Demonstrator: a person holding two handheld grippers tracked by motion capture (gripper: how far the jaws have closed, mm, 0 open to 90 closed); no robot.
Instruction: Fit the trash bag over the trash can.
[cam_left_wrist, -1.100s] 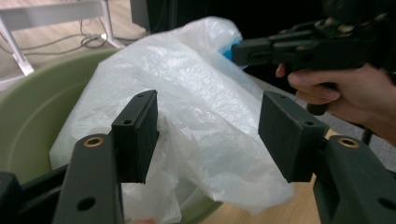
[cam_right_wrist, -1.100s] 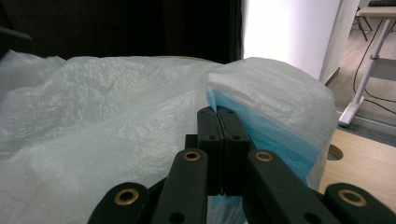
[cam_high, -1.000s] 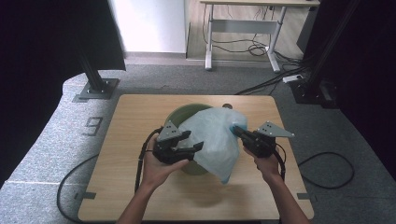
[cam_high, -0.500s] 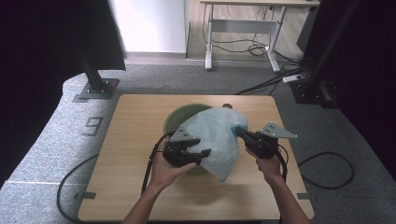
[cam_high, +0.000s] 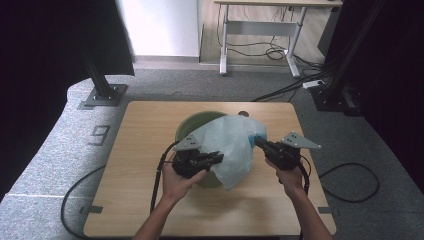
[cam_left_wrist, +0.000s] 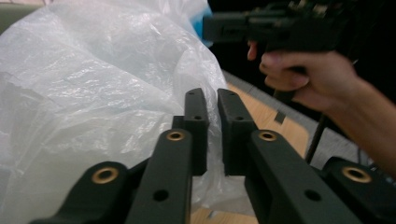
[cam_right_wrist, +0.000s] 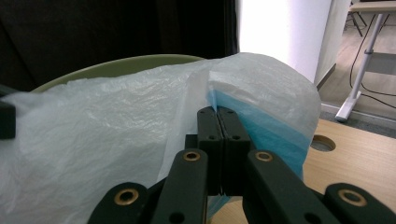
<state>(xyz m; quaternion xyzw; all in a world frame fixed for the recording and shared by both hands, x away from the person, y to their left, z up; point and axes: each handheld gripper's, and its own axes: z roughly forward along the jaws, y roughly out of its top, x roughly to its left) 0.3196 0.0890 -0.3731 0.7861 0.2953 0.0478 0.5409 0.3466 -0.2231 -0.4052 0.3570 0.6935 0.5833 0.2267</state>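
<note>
— Where do we stand with the plastic bag (cam_high: 231, 148)?

— It drapes over the green bin (cam_high: 196, 126), near the middle of the tabletop (cam_high: 140, 130), a little toward the far edge. Our right gripper (cam_high: 261, 142) has its jaws pressed together on the bag's blue-edged rim.

— And the left gripper (cam_high: 216, 158)?

— Its jaws have just been closing; a narrow gap remains, with a fold of the bag between them at the near side of the bin.
</note>
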